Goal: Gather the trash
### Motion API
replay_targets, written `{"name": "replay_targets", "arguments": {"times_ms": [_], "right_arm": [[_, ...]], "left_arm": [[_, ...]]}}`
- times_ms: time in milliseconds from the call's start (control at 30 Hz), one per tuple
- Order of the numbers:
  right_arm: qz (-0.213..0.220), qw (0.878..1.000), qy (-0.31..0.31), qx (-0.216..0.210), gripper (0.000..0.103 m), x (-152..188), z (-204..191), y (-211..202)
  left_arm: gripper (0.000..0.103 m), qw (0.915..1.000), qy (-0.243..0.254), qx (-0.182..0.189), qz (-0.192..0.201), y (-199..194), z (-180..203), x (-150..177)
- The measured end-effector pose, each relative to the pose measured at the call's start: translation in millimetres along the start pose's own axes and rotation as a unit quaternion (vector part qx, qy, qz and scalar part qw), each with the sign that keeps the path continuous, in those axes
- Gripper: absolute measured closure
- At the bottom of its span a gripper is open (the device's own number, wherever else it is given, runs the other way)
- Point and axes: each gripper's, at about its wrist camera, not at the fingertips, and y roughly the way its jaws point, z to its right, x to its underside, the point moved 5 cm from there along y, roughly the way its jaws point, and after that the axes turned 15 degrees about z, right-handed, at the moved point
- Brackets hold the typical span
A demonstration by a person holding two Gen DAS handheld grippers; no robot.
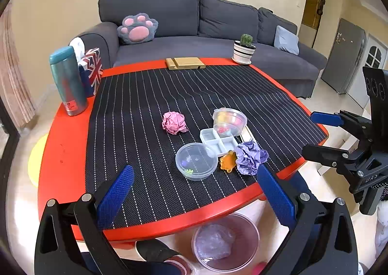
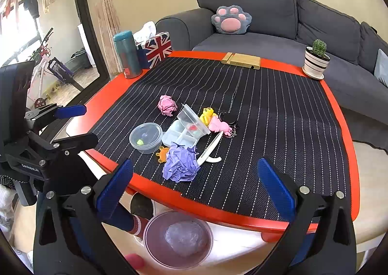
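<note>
A crumpled purple paper ball (image 1: 251, 157) (image 2: 180, 164) lies near the table's front edge. A crumpled pink paper ball (image 1: 174, 122) (image 2: 166, 105) lies further in on the black striped mat (image 1: 145, 105) (image 2: 278, 129). A translucent bin (image 1: 226, 242) (image 2: 178, 238) stands on the floor below the front edge with a purple wad inside. My left gripper (image 1: 194, 195) (image 2: 72, 123) is open and empty, over the front edge. My right gripper (image 2: 195, 189) (image 1: 315, 133) is open and empty, just in front of the purple ball.
Round clear containers (image 1: 196, 161) (image 1: 230, 121), a white divided tray (image 1: 219, 141), an orange toy (image 1: 228, 161), yellow and pink toys (image 2: 214, 120) and a white tool (image 2: 209, 149) clutter the mat. A teal bottle (image 1: 68, 81), flag tissue box (image 1: 93, 69), wooden stand (image 1: 185, 63) and cactus pot (image 1: 244, 51) line the far edge.
</note>
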Motion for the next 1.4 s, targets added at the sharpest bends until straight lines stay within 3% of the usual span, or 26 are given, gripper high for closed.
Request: {"name": "replay_targets", "arguments": {"times_ms": [1400], "right_arm": [[0.002,1.0,0.014,-0.003,0.003,1.2,3.1,0.5]], "left_arm": [[0.005,0.9999,0.006,0.012,0.003,2.2,5.4,-0.4]]}}
